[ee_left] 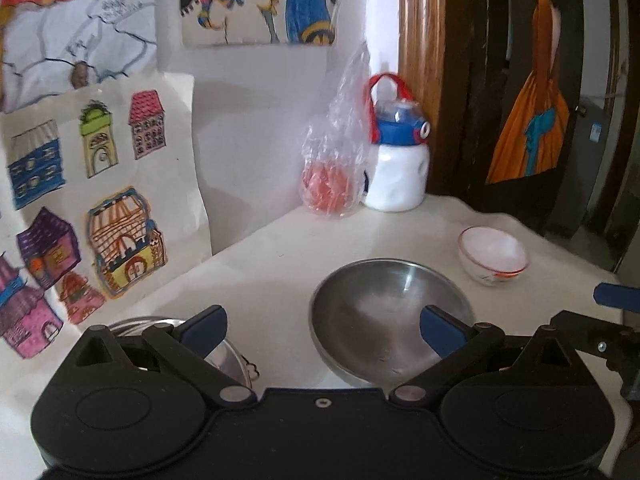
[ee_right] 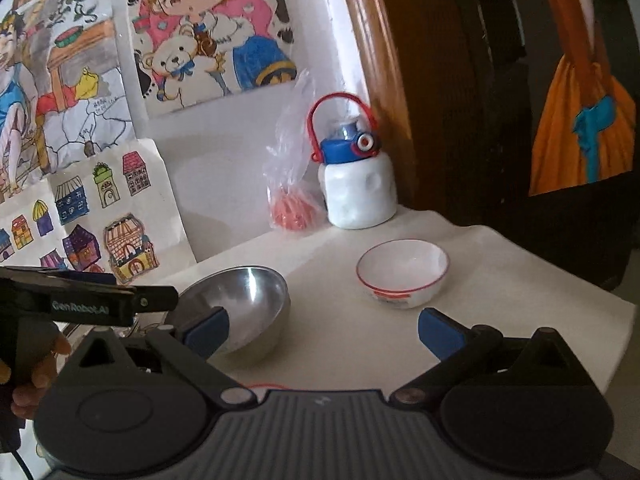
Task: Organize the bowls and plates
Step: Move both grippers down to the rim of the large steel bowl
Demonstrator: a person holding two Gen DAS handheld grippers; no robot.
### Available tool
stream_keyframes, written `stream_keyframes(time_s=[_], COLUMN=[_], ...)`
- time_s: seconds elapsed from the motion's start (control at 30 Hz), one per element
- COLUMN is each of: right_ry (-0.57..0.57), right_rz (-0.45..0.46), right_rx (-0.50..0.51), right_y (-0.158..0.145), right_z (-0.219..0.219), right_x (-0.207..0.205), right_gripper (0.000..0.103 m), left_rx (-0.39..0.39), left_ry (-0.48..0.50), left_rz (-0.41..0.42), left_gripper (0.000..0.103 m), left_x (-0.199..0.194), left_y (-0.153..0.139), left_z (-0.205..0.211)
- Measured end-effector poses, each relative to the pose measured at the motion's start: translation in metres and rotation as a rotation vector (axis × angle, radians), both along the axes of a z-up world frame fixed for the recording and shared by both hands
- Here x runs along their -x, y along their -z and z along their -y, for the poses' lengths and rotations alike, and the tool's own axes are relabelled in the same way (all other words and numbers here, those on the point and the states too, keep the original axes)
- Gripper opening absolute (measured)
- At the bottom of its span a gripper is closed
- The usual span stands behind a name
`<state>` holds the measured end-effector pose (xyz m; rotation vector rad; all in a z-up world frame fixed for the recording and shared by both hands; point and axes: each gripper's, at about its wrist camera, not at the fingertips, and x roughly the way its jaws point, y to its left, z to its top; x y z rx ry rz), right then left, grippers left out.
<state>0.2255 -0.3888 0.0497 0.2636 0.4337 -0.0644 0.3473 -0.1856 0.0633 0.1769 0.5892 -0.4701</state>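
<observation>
A steel bowl sits on the white table, just ahead of my open, empty left gripper; its right finger overlaps the bowl's near side. A white bowl with a red rim stands farther right. A second steel dish lies partly hidden under the left finger. In the right wrist view my right gripper is open and empty above the table, with the steel bowl behind its left finger and the white bowl ahead. The left gripper's body shows at the left.
A white bottle with a blue lid and red strap and a clear bag holding something red stand at the table's back corner. Children's drawings hang on the wall at left. A dark wooden door is at right. The table edge falls off right.
</observation>
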Motion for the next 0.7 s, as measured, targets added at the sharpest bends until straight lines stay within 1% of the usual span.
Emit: stream_keyframes(time_s=[0.07, 0.33, 0.4, 0.47, 0.53, 0.6, 0.7], right_ry=[-0.003, -0.017, -0.030, -0.038, -0.040, -0.049, -0.057], right_rz=[-0.010, -0.060, -0.077, -0.088, -0.104, -0.107, -0.115], right_rx=[0.001, -0.010, -0.012, -0.010, -0.005, -0.009, -0.012], right_y=[0.004, 0.014, 0.016, 0.017, 0.018, 0.019, 0.020], right_z=[0.000, 0.001, 0.000, 0.000, -0.002, -0.004, -0.007], right_x=[-0.008, -0.034, -0.040, -0.044, -0.048, -0.051, -0.054], right_gripper=[0.103, 0.102, 0.099, 0.091, 0.086, 0.084, 0.079], left_rx=[-0.022, -0.056, -0.065, -0.076, -0.078, -0.075, -0.066], left_ry=[-0.002, 0.005, 0.007, 0.006, 0.010, 0.013, 0.016], left_rz=[-0.009, -0.022, -0.023, -0.025, -0.034, -0.045, -0.059], left_gripper=[0.102, 0.102, 0.102, 0.102, 0.102, 0.102, 0.096], left_x=[-0.010, -0.032, -0.036, -0.040, -0.043, -0.045, -0.047], left_y=[0.004, 0.017, 0.019, 0.020, 0.022, 0.022, 0.023], left_z=[0.004, 0.012, 0.015, 0.017, 0.019, 0.019, 0.020])
